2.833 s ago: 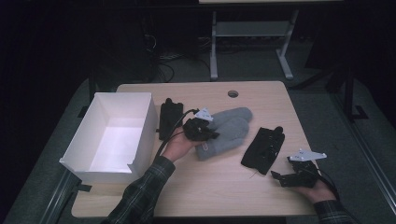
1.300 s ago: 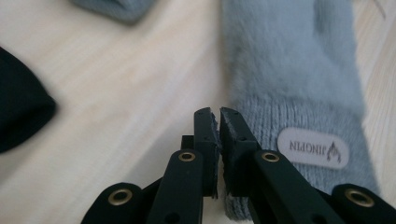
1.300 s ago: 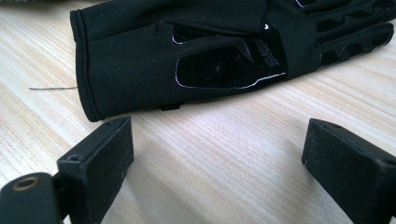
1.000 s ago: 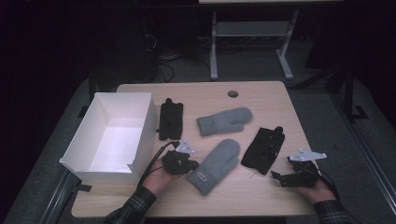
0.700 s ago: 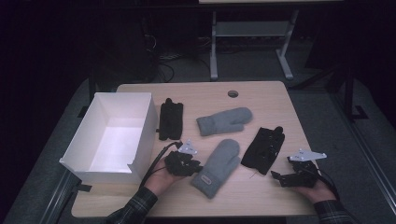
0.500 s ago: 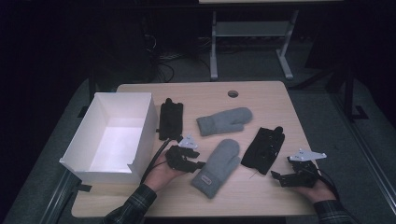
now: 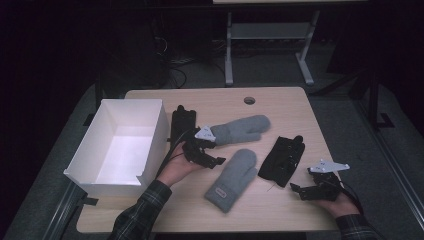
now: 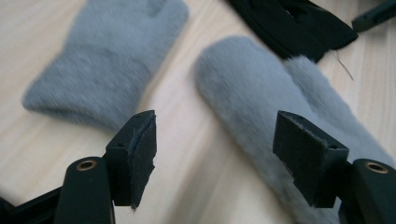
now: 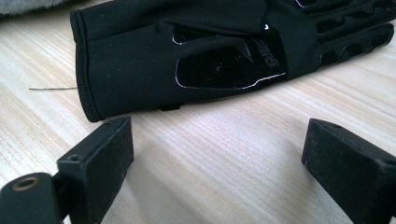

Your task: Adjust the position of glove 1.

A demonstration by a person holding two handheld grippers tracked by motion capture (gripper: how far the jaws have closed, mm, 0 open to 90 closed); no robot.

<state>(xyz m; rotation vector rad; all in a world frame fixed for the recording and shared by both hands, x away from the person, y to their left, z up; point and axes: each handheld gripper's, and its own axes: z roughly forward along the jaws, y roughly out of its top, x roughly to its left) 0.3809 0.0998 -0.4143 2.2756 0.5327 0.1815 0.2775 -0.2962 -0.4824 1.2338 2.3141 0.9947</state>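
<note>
Left tool (image 7: pixel 207 152), jaws just opened and empty, hovers beside the near grey mitten (image 7: pixel 232 179) lying mid-surface (soft, light, likely limp; best pinched at its cuff), right tool (image 7: pixel 312 187) open, idle.

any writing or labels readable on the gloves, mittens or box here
Small pinkish tag on the cuff of the nearer grey fleece mitten: too small to read.
Pale lettering on the palm of the black fabric glove, running sideways in the right gripper view: too blurred to read.
White cardboard box, farther grey fleece mitten, second black glove: no text seen.
</note>
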